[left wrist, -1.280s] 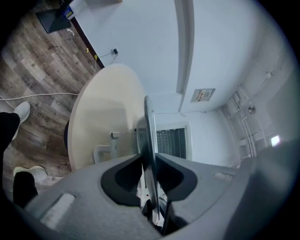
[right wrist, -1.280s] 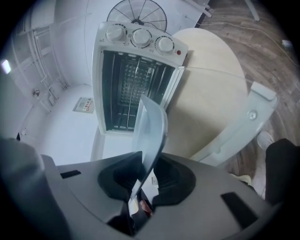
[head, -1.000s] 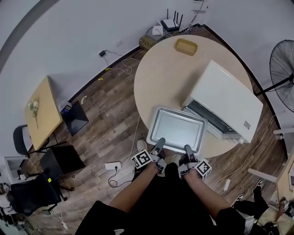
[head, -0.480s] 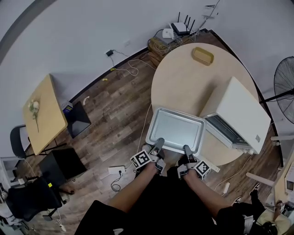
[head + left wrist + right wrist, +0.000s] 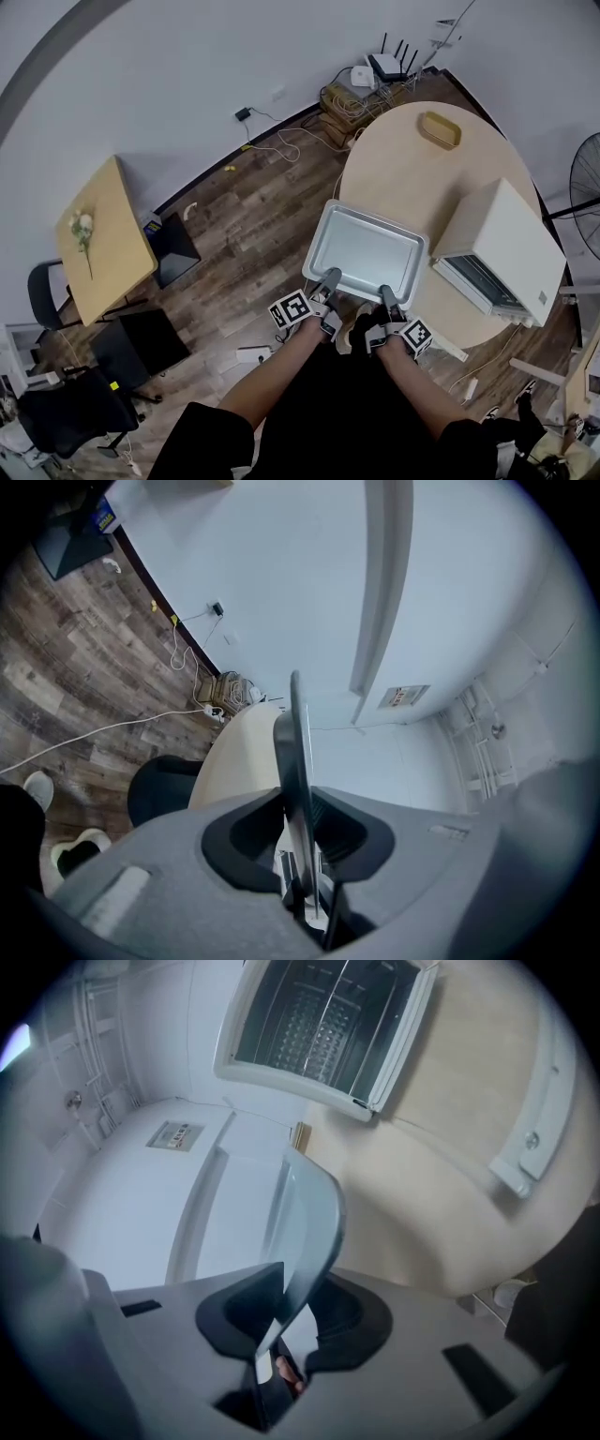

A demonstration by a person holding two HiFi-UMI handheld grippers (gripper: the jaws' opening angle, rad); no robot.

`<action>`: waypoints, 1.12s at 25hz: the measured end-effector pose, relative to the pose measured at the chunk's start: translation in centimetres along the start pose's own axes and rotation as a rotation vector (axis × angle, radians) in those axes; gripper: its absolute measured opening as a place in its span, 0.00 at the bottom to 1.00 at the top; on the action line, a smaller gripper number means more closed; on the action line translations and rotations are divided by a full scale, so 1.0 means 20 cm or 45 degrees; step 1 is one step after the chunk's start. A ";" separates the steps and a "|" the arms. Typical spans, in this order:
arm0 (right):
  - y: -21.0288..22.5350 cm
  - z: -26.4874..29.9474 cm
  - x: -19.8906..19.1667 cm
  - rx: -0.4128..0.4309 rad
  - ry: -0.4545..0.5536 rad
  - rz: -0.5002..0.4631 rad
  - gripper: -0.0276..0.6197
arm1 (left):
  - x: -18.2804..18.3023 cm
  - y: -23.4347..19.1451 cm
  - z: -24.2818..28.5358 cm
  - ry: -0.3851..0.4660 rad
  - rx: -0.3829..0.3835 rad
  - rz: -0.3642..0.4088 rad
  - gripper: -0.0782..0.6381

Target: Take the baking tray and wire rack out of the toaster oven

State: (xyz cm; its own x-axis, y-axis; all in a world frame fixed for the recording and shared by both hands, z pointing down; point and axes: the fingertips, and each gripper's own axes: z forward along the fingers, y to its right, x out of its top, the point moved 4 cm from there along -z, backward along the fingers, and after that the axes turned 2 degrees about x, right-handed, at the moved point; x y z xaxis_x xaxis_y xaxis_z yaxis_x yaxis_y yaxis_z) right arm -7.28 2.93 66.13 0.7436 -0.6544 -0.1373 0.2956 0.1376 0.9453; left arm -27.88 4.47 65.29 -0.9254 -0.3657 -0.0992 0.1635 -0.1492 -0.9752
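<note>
Seen from above, a person's two bare forearms are reaching forward, each hand holding a two-jaw gripper with a marker cube. The left gripper (image 5: 330, 277) is clamping the near rim of a silver baking tray (image 5: 370, 251) towards its left corner, and the right gripper (image 5: 385, 292) is clamping the same rim towards its right corner.

In the left gripper view, the left gripper (image 5: 300, 808) is showing its jaws pressed onto the thin metal edge of the baking tray (image 5: 298, 752), which is running up between them. In the right gripper view, the right gripper (image 5: 291, 1307) is likewise pinching the curved tray rim (image 5: 314, 1222) between its jaws.

The tray is being held roughly level, out of the oven, over the near left edge of a round pale wooden table (image 5: 403, 169), with part of it hanging over the wood-plank floor (image 5: 253, 216).

Just to the right of the tray, apart from it, a white toaster oven (image 5: 502, 246) is sitting on the table with its front standing open towards the person. The right gripper view is looking into that opening, where the wire rack (image 5: 309, 1021) is lying inside.

Farther back on the table, a small yellow dish (image 5: 439, 130) is resting near the far edge. Beyond the table, a router with aerials (image 5: 386, 64) and a tangle of cables are lying by the white wall. A black fan (image 5: 586, 178) is standing at the right edge, and a small wooden side table (image 5: 103, 244) is standing far to the left.
</note>
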 end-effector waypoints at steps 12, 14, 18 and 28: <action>-0.06 0.38 0.15 0.013 0.101 0.148 0.16 | 0.27 0.03 0.39 -0.073 0.041 0.023 0.23; -0.08 0.41 0.19 0.006 0.111 0.140 0.16 | 0.28 0.04 0.46 -0.105 0.052 -0.005 0.23; -0.06 0.48 0.32 -0.023 0.154 0.098 0.16 | 0.29 0.00 0.61 -0.142 0.087 -0.041 0.23; 0.05 0.68 0.51 -0.086 0.231 0.185 0.17 | 0.33 -0.08 0.99 -0.265 0.145 -0.020 0.23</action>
State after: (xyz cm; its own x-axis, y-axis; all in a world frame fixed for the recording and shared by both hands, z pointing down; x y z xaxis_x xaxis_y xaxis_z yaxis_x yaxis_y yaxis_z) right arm -7.49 -13.71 69.73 0.8749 -0.4808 -0.0575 0.2124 0.2743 0.9379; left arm -27.55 -15.99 70.12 -0.8395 -0.5425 -0.0300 0.1985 -0.2548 -0.9464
